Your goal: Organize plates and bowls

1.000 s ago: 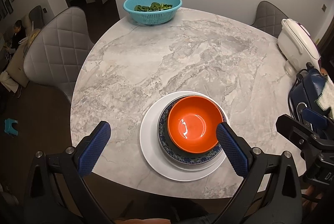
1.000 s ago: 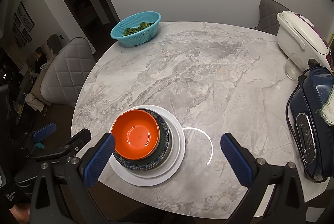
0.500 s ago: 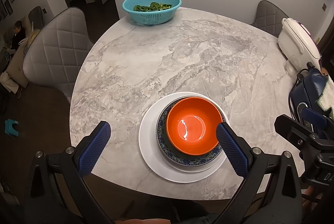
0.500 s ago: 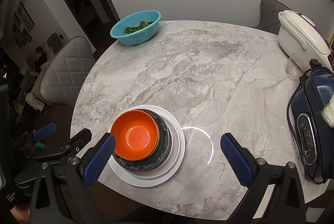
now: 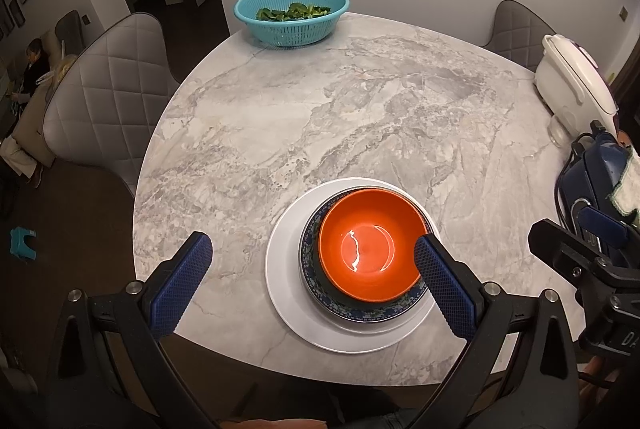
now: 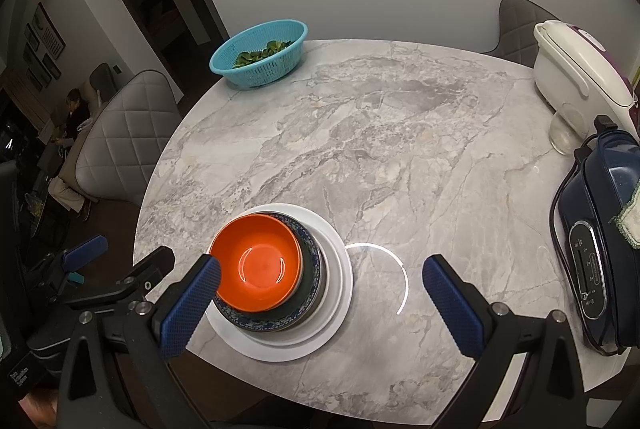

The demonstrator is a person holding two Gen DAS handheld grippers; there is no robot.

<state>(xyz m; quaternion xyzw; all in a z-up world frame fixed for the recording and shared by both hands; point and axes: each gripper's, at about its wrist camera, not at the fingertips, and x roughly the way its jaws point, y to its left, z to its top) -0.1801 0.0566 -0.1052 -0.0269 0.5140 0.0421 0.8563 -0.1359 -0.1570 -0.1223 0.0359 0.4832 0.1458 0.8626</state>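
Observation:
An orange bowl sits nested in a dark blue patterned bowl, on a white plate, near the front edge of the round marble table. The same stack shows in the right wrist view: orange bowl, patterned bowl, white plate. My left gripper is open and empty, raised above the table front, its right finger over the stack's right side. My right gripper is open and empty, above the stack's right edge.
A teal basket of greens stands at the table's far edge. A white rice cooker, a glass and a dark blue appliance with a cloth line the right side. Padded chairs stand at left and back right.
Both grippers have drifted slightly; the stack sits a little lower and nearer in the views. Nothing was grasped or released.

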